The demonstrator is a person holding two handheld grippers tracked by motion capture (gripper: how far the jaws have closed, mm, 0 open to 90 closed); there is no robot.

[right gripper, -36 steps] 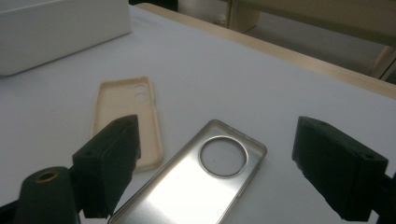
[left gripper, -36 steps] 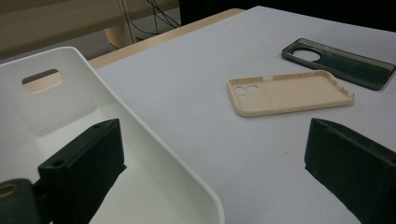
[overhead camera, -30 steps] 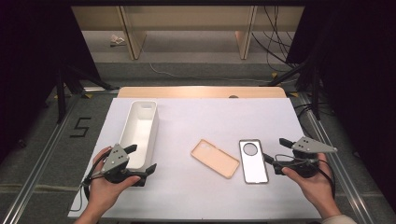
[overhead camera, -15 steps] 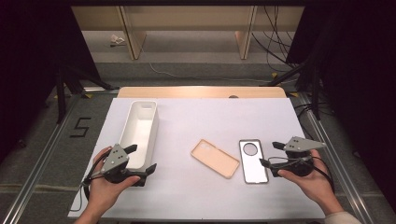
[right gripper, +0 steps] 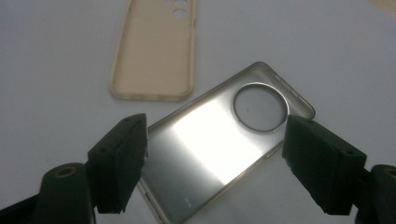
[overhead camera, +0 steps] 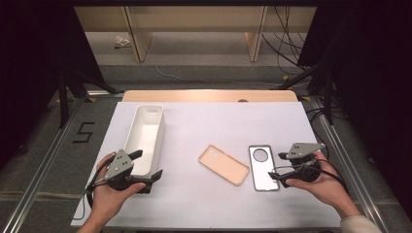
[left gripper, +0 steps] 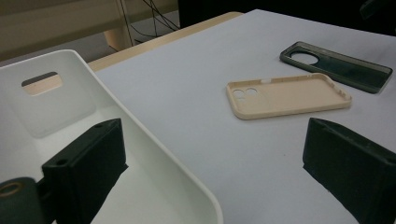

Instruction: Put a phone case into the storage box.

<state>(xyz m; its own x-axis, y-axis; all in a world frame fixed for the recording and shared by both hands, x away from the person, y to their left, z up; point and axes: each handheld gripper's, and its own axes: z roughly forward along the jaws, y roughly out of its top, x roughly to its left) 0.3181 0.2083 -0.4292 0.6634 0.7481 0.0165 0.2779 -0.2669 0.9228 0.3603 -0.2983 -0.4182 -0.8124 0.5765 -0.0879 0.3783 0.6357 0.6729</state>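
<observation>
High view: white table [overhead camera: 204,121] w/ a long white bin [overhead camera: 145,138] on the left side, a beige phone case [overhead camera: 224,164] near the middle lying hollow side up, and a dark clear phone case [overhead camera: 263,167] just to its right, apart from it. Left gripper [overhead camera: 148,165] sits at the bin's near end, jaws spread, one over the bin & one outside it. Right gripper [overhead camera: 278,166] is at the dark case's right edge, jaws apart; they've just been closing in a bit.

Left gripper view: jaws wide, nothing pinched. Left jaw hangs inside the bin [left gripper: 140,154], right jaw over bare table. Beige case [left gripper: 287,95] and dark case [left gripper: 336,65] lie farther off, side by side.

Right gripper view: jaws straddle the dark case [right gripper: 215,140], which lies flat on the table between them w/ its round camera hole toward the right jaw; pads don't press on it. Beige case [right gripper: 154,56] lies just beyond.
</observation>
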